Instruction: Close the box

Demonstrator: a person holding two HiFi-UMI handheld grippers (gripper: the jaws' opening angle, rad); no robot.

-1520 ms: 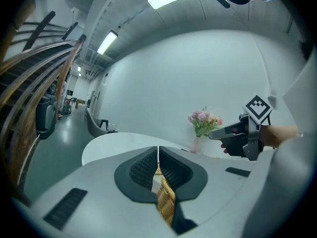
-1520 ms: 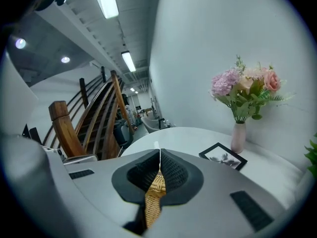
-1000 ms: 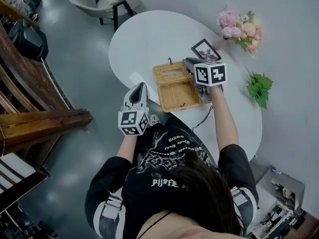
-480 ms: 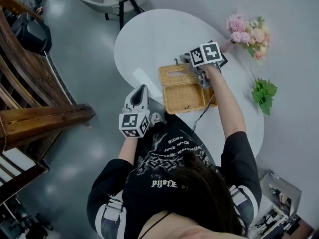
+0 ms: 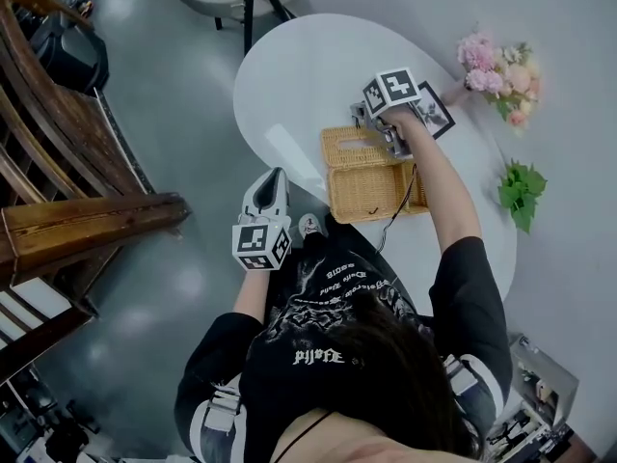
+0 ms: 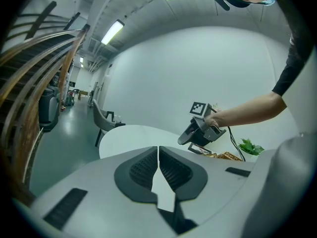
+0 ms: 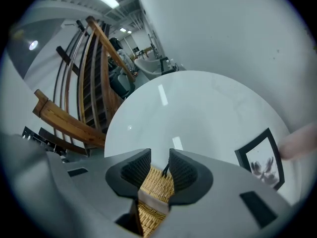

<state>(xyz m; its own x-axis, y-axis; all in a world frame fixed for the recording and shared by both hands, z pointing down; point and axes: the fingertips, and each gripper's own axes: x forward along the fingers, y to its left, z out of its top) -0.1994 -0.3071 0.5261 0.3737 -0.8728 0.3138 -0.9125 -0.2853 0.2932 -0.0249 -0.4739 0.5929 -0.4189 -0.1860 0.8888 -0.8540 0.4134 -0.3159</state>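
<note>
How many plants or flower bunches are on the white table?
2. A pink flower bouquet stands at the far edge of the table, beside the picture frame; a green leafy plant sits right of the wicker box. None seems hidden.

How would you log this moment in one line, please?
box: open | right hand-held gripper: over lid, jaws just been opening, lid edge between | left hand-held gripper: shut, empty
</note>
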